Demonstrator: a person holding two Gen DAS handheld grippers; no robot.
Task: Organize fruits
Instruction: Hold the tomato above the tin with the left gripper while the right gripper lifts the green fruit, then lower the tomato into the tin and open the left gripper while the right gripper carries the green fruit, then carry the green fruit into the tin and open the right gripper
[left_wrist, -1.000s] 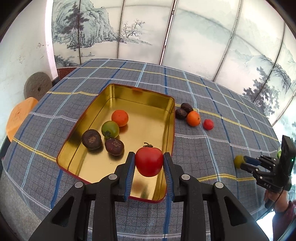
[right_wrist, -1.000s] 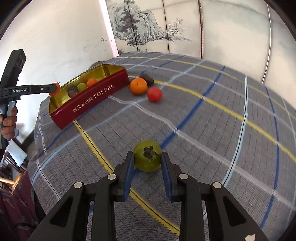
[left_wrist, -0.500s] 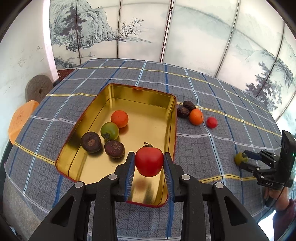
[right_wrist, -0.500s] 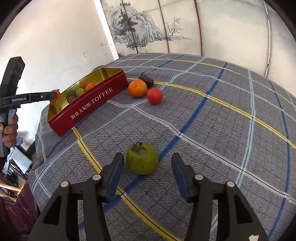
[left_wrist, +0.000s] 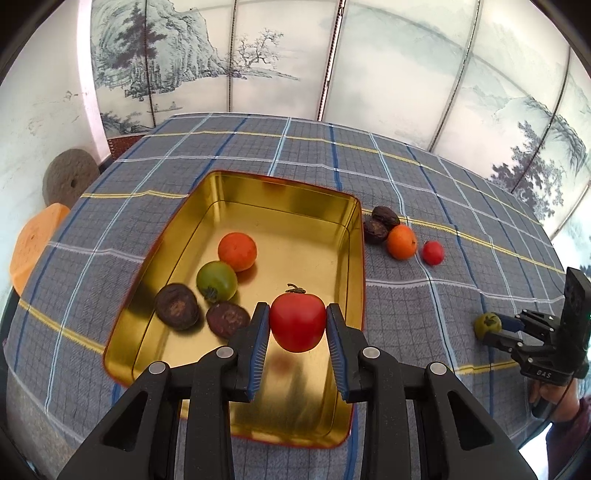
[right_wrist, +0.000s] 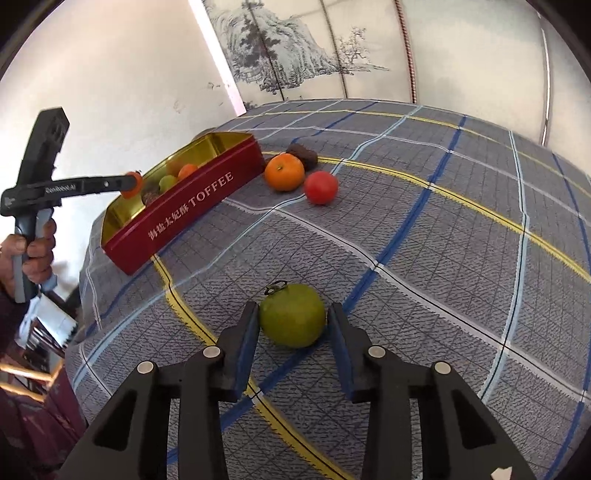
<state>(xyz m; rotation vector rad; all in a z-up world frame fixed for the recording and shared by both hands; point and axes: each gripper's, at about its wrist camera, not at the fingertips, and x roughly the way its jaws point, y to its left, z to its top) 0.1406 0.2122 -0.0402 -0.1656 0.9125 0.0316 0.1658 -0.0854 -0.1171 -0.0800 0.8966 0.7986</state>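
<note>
Left gripper (left_wrist: 297, 325) pinches a glossy red tomato (left_wrist: 297, 322) with a dark stem on top, held over the near end of the gold-lined toffee tin (left_wrist: 236, 194), where an orange fruit (left_wrist: 236, 251), a green tomato (left_wrist: 216, 281) and two wrinkled dark fruits (left_wrist: 177, 306) sit. Right gripper (right_wrist: 291, 321) sits on the plaid tablecloth (right_wrist: 443, 258), its pads narrowed against a smooth green tomato (right_wrist: 292, 315) with a curled stem. Beyond, beside the tin's red wall, lie an orange (right_wrist: 284, 171), a small red tomato (right_wrist: 321, 187) and a dark fruit (right_wrist: 303, 155).
</note>
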